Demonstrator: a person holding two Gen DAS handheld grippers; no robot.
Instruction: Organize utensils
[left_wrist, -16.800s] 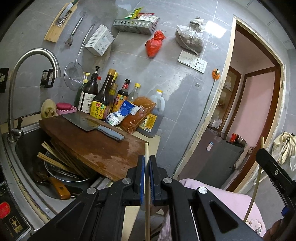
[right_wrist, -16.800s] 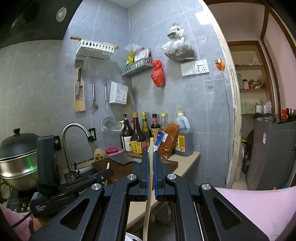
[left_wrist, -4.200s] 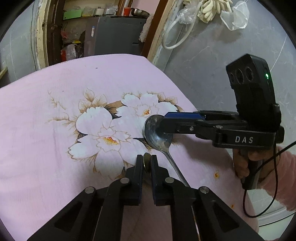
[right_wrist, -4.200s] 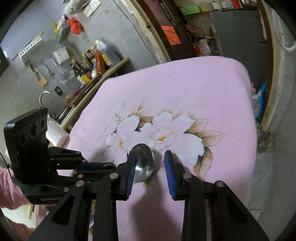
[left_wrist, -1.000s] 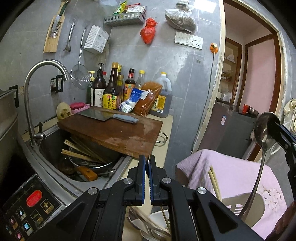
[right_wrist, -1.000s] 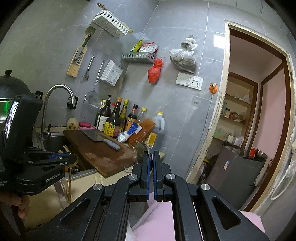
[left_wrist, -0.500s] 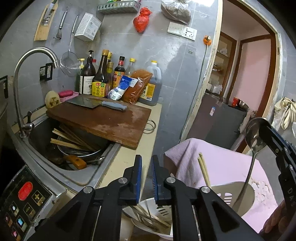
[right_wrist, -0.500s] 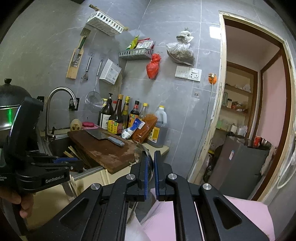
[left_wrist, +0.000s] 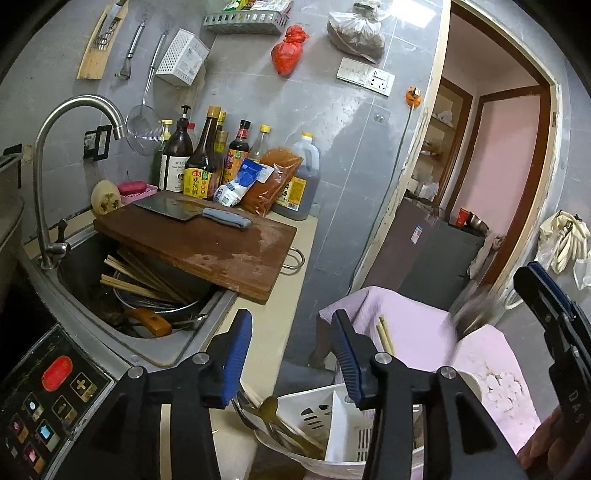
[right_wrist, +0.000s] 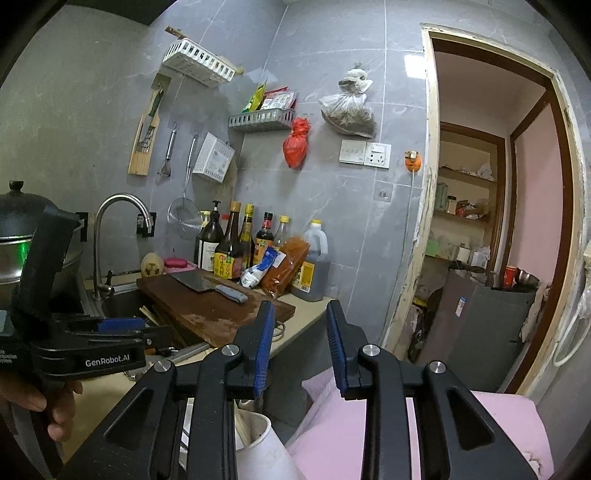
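Both my tools are opening over the white caddy (left_wrist: 334, 424), and nothing sits between the jaws of either. My left tool (left_wrist: 291, 350) hangs above the caddy's left compartment, where a spoon (left_wrist: 271, 408) and other utensils already lie. My right tool (right_wrist: 300, 345) is above the caddy's right side; a grey blur (left_wrist: 474, 314) just left of it may be a spoon falling, though I cannot be sure. Two chopsticks (left_wrist: 384, 334) lie on the pink cloth (left_wrist: 413, 332), just beyond the caddy. The risk: a falling spoon could strike the rim and bounce to the floor, or land in the wrong compartment.
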